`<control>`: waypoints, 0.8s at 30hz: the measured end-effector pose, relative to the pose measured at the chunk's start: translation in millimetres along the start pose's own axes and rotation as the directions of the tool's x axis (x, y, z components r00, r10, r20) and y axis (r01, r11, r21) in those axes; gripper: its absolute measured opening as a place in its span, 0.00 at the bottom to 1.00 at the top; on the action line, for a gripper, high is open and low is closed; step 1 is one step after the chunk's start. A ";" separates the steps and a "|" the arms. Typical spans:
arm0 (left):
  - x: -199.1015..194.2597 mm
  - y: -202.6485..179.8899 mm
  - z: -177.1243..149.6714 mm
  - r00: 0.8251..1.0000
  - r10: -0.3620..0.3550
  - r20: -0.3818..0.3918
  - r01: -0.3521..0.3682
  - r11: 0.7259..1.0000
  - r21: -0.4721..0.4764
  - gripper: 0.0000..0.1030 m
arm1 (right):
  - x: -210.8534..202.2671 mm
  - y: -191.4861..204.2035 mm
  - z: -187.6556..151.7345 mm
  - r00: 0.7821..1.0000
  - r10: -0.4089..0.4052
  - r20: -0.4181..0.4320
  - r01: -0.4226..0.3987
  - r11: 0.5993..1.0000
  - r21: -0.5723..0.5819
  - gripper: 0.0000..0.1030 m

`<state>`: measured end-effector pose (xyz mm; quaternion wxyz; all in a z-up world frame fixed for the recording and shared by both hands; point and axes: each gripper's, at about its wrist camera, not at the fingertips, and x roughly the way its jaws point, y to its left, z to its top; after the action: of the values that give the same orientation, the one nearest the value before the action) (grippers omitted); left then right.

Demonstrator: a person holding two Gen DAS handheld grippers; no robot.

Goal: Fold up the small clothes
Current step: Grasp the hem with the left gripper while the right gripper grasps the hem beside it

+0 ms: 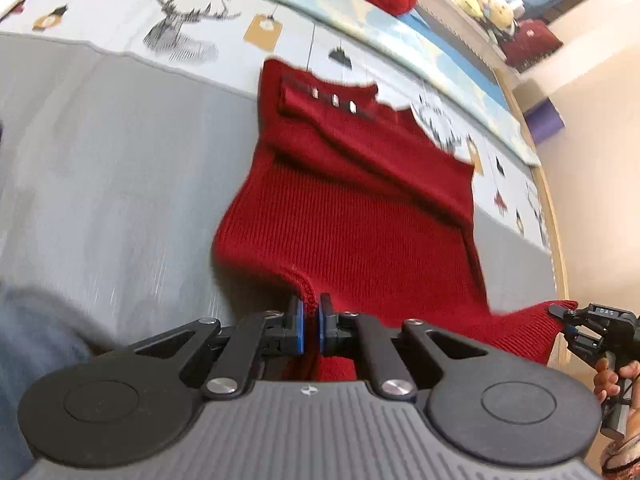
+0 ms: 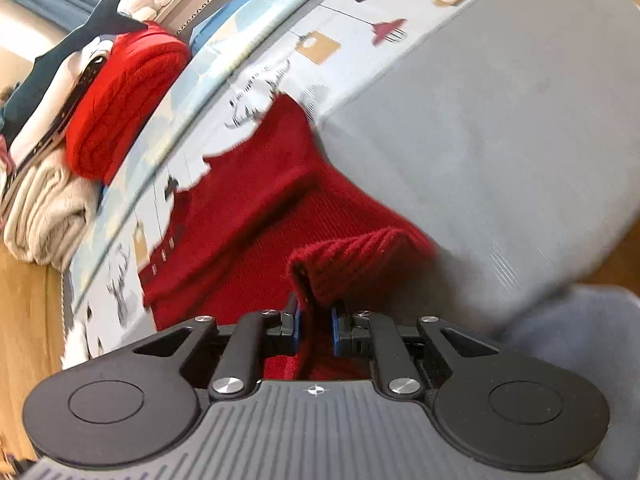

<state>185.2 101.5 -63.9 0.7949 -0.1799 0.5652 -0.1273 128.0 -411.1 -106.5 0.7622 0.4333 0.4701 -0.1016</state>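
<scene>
A dark red knitted garment (image 1: 344,208) with a small strip of metal studs near its far edge lies stretched over the grey bed cover (image 1: 120,160). My left gripper (image 1: 311,316) is shut on its near ribbed edge. My right gripper (image 2: 315,320) is shut on another ribbed edge of the same garment (image 2: 256,216), which folds over above the pads. The right gripper also shows in the left wrist view (image 1: 568,324), pinching the garment's right corner.
A printed sheet with deer and tags (image 1: 180,28) lies beyond the garment. A bright red knit (image 2: 120,100), a beige knit (image 2: 44,216) and a shark plush (image 2: 80,40) are piled at the far side. Wooden floor (image 2: 24,340) shows at left.
</scene>
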 end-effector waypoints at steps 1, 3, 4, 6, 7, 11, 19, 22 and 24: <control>6.5 -3.7 19.5 1.000 0.001 0.009 -0.001 1.000 -0.008 0.07 | 11.2 9.9 15.2 1.000 0.001 -0.001 -0.001 1.000 -0.004 0.14; 21.7 -9.0 56.1 1.000 0.007 0.024 -0.006 1.000 -0.027 0.07 | 38.9 29.9 49.3 1.000 -0.009 0.002 0.009 1.000 -0.014 0.14; 34.6 -12.1 80.4 0.999 0.016 0.030 -0.015 0.999 -0.042 0.07 | 53.5 38.6 66.5 1.000 -0.021 0.005 0.021 1.000 -0.008 0.14; 64.9 -14.1 125.9 0.999 0.042 0.032 -0.039 0.995 -0.092 0.07 | 88.7 53.8 105.3 0.998 -0.053 0.014 0.052 0.998 0.046 0.14; 84.3 -11.5 153.3 0.997 0.069 0.039 -0.063 0.987 -0.149 0.07 | 108.0 58.3 124.9 0.997 -0.071 0.025 0.068 0.994 0.091 0.15; 134.1 2.0 231.4 0.971 0.205 0.120 -0.162 0.942 -0.293 0.66 | 165.6 67.2 181.4 0.979 -0.171 0.113 0.148 0.972 0.183 0.55; 134.9 29.0 184.4 0.963 0.208 0.175 -0.161 0.956 -0.247 0.98 | 150.7 33.5 128.1 0.992 -0.039 0.121 0.047 0.997 -0.061 0.73; 140.1 32.4 151.5 0.974 0.170 0.150 -0.134 0.965 -0.225 0.98 | 151.8 11.5 93.7 0.993 -0.072 0.094 0.080 0.993 -0.088 0.73; 145.3 26.6 145.4 0.975 0.161 0.155 -0.131 0.974 -0.187 0.98 | 155.6 4.7 79.0 0.990 -0.100 0.102 0.110 0.988 -0.104 0.73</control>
<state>370.3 87.2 -156.3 0.8284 -0.2175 0.5163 -0.0022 264.0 -428.7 -214.7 0.8001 0.3602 0.4598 -0.1365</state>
